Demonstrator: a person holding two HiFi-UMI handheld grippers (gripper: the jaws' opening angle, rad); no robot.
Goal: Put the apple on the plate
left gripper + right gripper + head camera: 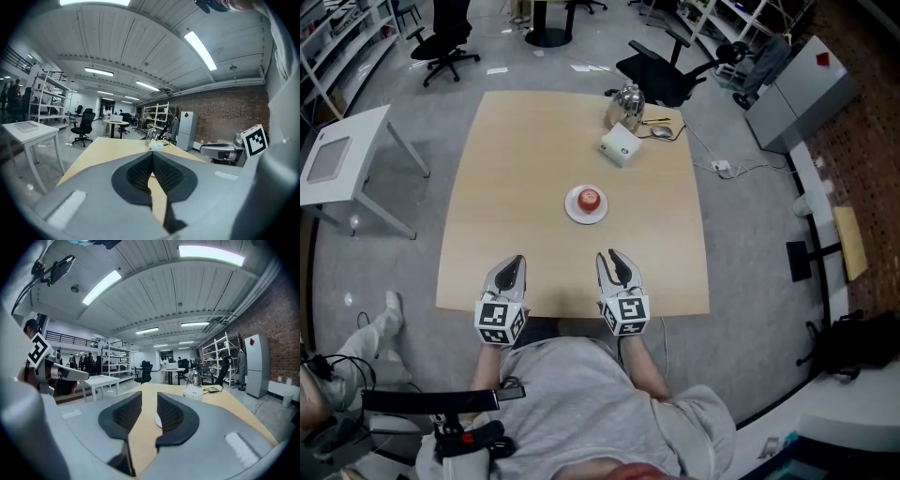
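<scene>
Round red apple point(590, 198) sat on the small white plate point(572, 214) at our 12 o'clock. Left gripper point(517, 262) was clenched empty, right gripper point(614, 256) released, so we figured just ease back gently.

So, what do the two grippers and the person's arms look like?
The left gripper and the right gripper have light grey shells tapering to rounded tips, with dark ribbed pads inside. Each carries a white cube with black square markers. The person wears a light grey short-sleeved shirt.
</scene>
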